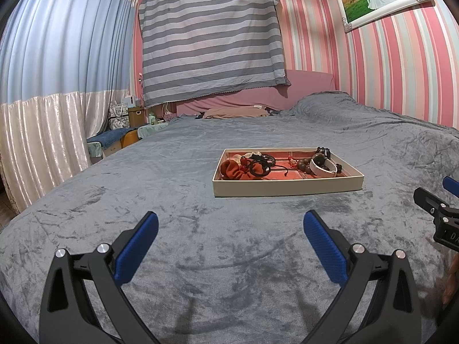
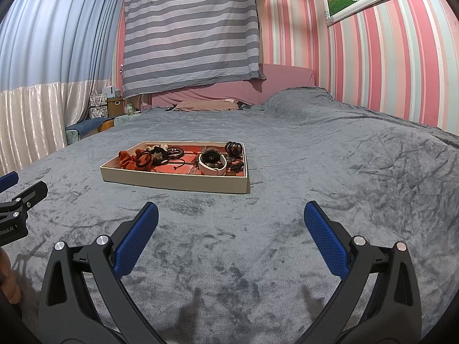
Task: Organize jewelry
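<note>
The left claw (image 1: pixel 231 223) is showing black plastic arms with triangular cut-outs, silver round screws at the pivots and blue ribbed pads (image 1: pixel 322 243). The right claw (image 2: pixel 231 215) is wearing the same black frame, silver screws and blue pads (image 2: pixel 137 238).

My gripper: left gripper (image 1: pixel 231 229), blue pads (image 1: pixel 322 246) spread wide, nothing between them, above the blanket (image 1: pixel 143 189).
Other gripper: right gripper (image 1: pixel 441 197), only partly seen at the right edge; I cannot tell how its jaws stand.
Tray (image 1: pixel 287 187): flat on the blanket ahead of me, slightly right, well apart from my pads.
In tray: rust scrunchie (image 1: pixel 232 169) at left, black hair ties (image 1: pixel 262 164) beside it, brown beads (image 1: pixel 305 164) and white band (image 1: pixel 324 168) at right.
</note>
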`<state>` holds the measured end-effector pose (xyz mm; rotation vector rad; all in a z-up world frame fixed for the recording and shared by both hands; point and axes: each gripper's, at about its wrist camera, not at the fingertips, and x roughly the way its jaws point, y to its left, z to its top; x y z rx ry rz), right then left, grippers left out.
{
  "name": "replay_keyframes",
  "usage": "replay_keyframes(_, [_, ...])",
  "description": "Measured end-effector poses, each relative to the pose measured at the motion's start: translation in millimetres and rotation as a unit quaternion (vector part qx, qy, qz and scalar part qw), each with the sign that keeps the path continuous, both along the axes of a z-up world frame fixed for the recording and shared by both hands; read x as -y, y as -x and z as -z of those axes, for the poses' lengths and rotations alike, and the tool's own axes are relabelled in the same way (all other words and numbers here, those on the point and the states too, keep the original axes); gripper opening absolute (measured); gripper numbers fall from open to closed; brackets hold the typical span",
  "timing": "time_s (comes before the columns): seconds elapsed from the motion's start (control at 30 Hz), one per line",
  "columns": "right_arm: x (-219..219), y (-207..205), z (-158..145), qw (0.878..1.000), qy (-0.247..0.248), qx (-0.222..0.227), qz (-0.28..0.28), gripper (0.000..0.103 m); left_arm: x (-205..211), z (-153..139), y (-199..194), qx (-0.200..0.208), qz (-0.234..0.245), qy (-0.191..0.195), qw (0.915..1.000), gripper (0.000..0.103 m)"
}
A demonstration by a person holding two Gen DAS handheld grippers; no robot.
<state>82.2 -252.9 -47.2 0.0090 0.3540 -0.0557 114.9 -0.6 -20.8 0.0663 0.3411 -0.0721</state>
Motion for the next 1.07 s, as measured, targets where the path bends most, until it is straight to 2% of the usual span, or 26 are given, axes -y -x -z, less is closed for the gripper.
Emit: replay_keyframes(1.07, [0.6, 0.1, 0.6, 1.000, -0.001, 0.000, 0.000, 0.099, -3.3, 2.1, -1.7, -0.003, 0.001, -0.001, 1.0000, 0.099])
